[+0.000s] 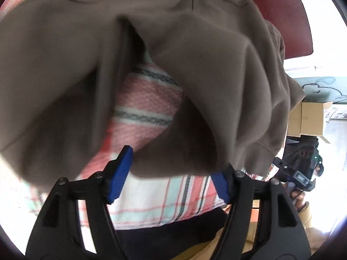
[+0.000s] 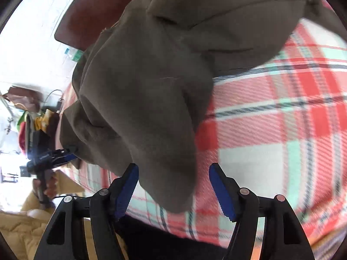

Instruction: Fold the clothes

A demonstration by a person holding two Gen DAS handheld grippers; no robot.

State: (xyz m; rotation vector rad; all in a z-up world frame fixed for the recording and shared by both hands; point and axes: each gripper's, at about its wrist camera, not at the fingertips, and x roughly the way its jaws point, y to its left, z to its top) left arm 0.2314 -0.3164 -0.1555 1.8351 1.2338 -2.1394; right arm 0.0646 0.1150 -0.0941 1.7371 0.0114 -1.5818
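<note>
A brown sweatshirt point(image 1: 195, 65) lies rumpled on a red, white and mint plaid blanket point(image 1: 151, 199). My left gripper point(image 1: 171, 179) is open, its blue pads point(image 1: 120, 173) wide apart. The sweatshirt's near edge droops between them, brushing the right pad. In the right wrist view, a hanging fold of the same sweatshirt point(image 2: 141, 97) sits between the spread pads point(image 2: 221, 192) of my open right gripper point(image 2: 174, 191), and neither pad presses on it. Each gripper shows in the other's view: the right gripper point(image 1: 301, 173) and the left gripper point(image 2: 65, 152), at the garment's edge.
A dark red board point(image 1: 282, 10) stands behind the blanket. A cardboard box point(image 1: 308, 117) sits on the floor to the right. A pile of colourful clothes point(image 2: 34, 121) lies at the left, and a person's yellow padded sleeve point(image 2: 19, 227) is near the lower left.
</note>
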